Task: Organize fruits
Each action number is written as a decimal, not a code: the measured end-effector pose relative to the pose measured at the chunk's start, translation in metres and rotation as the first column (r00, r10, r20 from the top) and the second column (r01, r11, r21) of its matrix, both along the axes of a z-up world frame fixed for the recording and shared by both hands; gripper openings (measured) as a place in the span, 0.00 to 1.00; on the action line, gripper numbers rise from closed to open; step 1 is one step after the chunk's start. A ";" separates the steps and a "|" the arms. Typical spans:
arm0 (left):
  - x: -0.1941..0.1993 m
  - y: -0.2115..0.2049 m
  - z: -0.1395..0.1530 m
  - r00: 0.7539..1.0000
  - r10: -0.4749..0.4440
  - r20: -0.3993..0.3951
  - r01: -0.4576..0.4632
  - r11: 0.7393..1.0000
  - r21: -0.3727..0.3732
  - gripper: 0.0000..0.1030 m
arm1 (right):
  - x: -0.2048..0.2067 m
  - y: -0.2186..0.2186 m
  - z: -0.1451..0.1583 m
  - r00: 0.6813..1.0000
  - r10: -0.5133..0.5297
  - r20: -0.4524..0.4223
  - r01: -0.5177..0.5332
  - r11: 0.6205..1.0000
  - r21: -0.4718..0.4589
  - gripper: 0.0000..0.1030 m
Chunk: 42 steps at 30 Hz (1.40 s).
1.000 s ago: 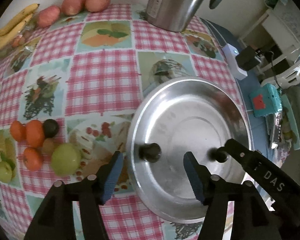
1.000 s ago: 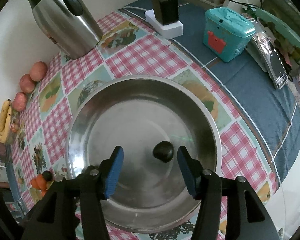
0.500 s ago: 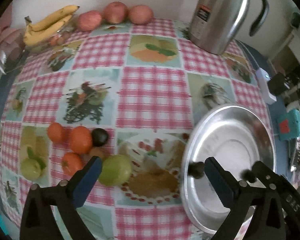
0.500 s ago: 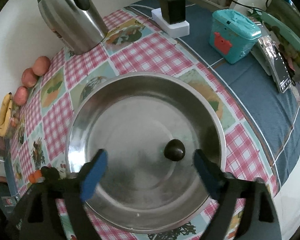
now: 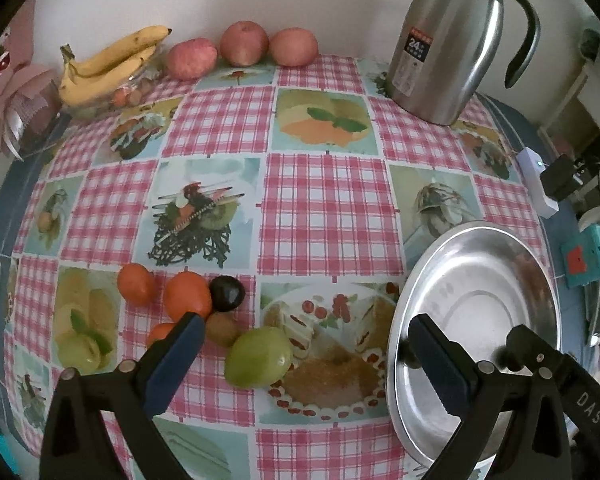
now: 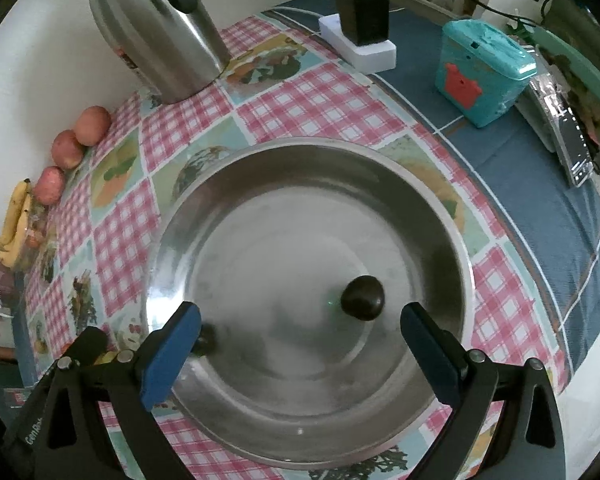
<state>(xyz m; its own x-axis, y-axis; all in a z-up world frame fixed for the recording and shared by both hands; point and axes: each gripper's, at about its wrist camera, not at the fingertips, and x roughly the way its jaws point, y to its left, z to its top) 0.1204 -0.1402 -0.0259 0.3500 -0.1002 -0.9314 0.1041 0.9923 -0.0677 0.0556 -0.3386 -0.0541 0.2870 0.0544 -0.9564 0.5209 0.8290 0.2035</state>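
Observation:
A steel bowl [image 6: 440, 216] holds one dark round fruit [image 6: 362, 298]; a second dark fruit [image 6: 206, 340] shows by its near left wall. My right gripper [image 6: 300, 344] is open and empty just above the bowl. In the left wrist view the bowl [image 5: 476, 264] is at the right, and a cluster lies left of it: a green apple [image 5: 258, 356], a kiwi [image 5: 220, 328], a dark plum [image 5: 227, 293] and small oranges [image 5: 186, 294]. My left gripper [image 5: 304, 354] is open and empty above the green apple.
A steel thermos [image 5: 448, 40] stands at the back right. Bananas [image 5: 108, 64] and three red apples [image 5: 244, 42] line the back wall. A power strip with charger [image 6: 360, 40], a teal box [image 6: 480, 76] and clutter lie on the blue cloth to the right.
Both grippers opened wide. My left gripper swung left from over the bowl to the fruit cluster. The dark fruit in the bowl rolled a little right.

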 end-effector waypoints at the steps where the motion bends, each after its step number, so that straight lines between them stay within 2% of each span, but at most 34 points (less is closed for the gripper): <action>1: -0.001 0.000 0.001 1.000 -0.004 0.007 0.004 1.000 0.002 1.00 | 0.001 0.002 0.001 1.000 0.006 0.012 -0.006 1.000 0.000 0.97; 4: -0.001 0.003 0.004 1.000 -0.009 0.026 0.008 1.000 0.010 1.00 | 0.004 0.008 0.003 0.999 0.022 0.033 -0.023 1.000 0.022 0.97; 14: 0.004 0.036 0.010 0.999 -0.001 0.047 0.000 1.000 0.030 1.00 | 0.012 0.026 0.005 0.997 0.070 0.019 -0.071 0.997 0.009 0.97; 18: 0.006 0.063 0.016 0.996 0.050 0.072 -0.055 0.995 0.080 1.00 | 0.016 0.040 0.010 0.994 0.109 0.021 -0.109 0.994 0.003 0.97; 22: 0.006 0.100 0.018 0.989 0.125 0.073 -0.130 0.989 0.064 1.00 | 0.024 0.058 0.015 0.987 0.158 0.030 -0.158 0.987 0.005 0.97; 30: -0.003 0.172 0.021 0.954 0.288 0.084 -0.292 0.956 0.040 1.00 | 0.034 0.109 0.023 0.962 0.271 0.045 -0.271 0.963 -0.008 0.97; 34: -0.009 0.202 0.021 0.921 0.380 0.087 -0.383 0.924 0.022 1.00 | 0.036 0.142 0.027 0.937 0.346 0.047 -0.345 0.938 -0.026 0.97; 38: -0.014 0.222 0.020 0.902 0.424 0.080 -0.426 0.905 0.001 1.00 | 0.038 0.172 0.026 0.910 0.412 0.053 -0.412 0.911 -0.007 0.97; 42: -0.017 0.232 0.016 0.895 0.441 0.067 -0.441 0.897 -0.013 1.00 | 0.039 0.198 0.024 0.885 0.463 0.040 -0.463 0.886 -0.018 0.97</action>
